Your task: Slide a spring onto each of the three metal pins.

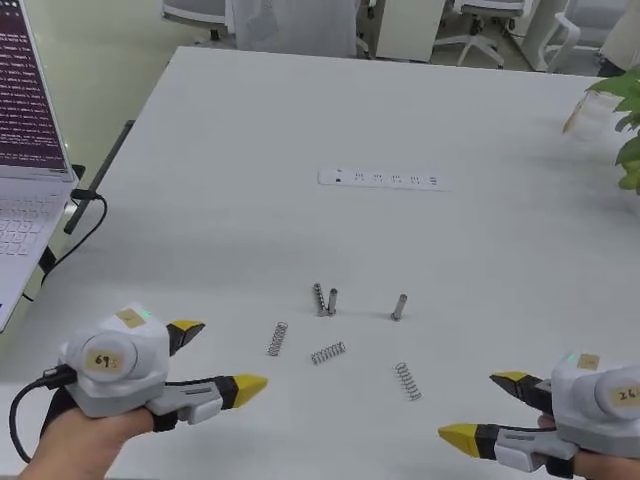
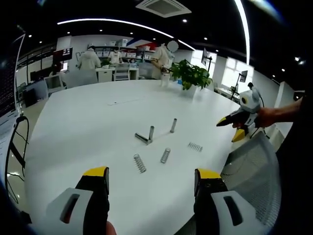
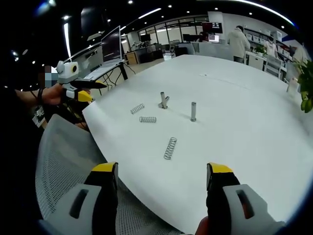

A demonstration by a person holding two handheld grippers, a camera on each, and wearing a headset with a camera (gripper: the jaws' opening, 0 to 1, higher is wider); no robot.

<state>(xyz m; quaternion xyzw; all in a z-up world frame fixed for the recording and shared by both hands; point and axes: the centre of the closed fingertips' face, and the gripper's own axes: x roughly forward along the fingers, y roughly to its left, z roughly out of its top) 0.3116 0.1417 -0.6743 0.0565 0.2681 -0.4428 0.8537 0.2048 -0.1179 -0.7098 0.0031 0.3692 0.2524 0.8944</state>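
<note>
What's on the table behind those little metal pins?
A white power strip lies flat well beyond the three metal pins, with bare table between them. Nothing covers that stretch, so nothing there is hidden.

The left tongs (image 1: 228, 353) had a rounded pale-grey housing, dark grey jaws and bright yellow tips. A tan sticker (image 1: 105, 360) on the housing bore dark digits, possibly 69, and a small green light (image 1: 141, 314) glowed near its top. A black cable (image 1: 22, 405) looped from its rear. The right tongs (image 1: 470, 405) matched in colour and shape, with a second sticker (image 1: 626, 395), also numbered. Seen close, each grey jaw carried a dark slot (image 2: 71, 205).
</note>
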